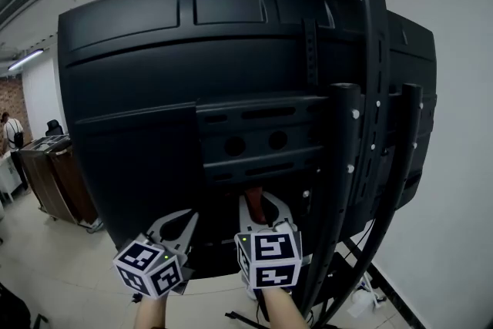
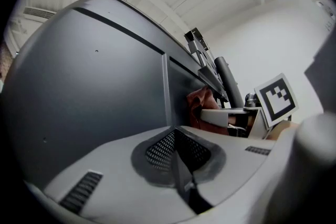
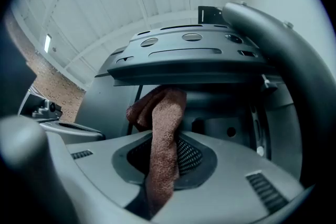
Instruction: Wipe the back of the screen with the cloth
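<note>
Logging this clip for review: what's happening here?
A person stands behind a large black screen on its stand. The right gripper is shut on a reddish-brown cloth, held up near the screen's lower back panel; contact is unclear. The left gripper is shut and empty beside it.

No text, brand, number or sign is legible in any view. The only printed marks are black-and-white square marker patterns on the cubes of the left gripper (image 1: 182, 221) and right gripper (image 1: 262, 204), without letters.
</note>
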`<state>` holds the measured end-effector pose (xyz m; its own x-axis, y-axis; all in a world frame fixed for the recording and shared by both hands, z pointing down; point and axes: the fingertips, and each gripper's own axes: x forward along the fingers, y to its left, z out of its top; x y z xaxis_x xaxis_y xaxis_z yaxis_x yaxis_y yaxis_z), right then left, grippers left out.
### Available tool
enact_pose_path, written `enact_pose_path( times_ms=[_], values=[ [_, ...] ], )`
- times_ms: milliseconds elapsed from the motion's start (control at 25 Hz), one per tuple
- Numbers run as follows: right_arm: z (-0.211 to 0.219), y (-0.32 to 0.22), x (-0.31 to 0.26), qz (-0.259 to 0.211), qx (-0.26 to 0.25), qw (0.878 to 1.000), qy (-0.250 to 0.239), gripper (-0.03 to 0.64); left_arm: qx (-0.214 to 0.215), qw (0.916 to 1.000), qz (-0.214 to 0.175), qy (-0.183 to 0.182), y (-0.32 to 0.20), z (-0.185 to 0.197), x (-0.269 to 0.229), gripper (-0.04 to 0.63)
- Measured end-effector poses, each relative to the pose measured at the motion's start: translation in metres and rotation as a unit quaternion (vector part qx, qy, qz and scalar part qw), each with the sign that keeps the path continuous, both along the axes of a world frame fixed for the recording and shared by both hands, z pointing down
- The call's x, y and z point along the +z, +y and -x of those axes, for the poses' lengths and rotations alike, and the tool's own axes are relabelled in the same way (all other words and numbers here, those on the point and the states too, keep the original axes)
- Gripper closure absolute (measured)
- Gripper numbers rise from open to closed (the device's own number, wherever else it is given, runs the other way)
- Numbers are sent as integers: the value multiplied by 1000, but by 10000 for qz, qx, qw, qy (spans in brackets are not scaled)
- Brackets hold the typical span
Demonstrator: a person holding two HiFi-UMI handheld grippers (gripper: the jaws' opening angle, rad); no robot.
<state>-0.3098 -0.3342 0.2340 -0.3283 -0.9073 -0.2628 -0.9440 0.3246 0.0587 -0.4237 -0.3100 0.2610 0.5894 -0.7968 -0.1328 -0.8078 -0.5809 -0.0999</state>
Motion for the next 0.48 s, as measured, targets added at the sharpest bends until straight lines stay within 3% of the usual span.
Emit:
enact_pose_path(
  times_ms=[280, 400, 480],
  values=[
    [16, 11, -5, -203, -132, 9996, -142, 554, -173, 9998, 2, -24, 4, 19, 3, 591],
    [49, 39, -16, -625, -580, 9960, -278, 554, -420, 9991, -38, -97, 9, 43, 6, 591],
    [81, 54, -13, -644, -1000, 9925, -266, 554, -641, 9979, -49, -79, 12, 62, 10, 591]
  ],
)
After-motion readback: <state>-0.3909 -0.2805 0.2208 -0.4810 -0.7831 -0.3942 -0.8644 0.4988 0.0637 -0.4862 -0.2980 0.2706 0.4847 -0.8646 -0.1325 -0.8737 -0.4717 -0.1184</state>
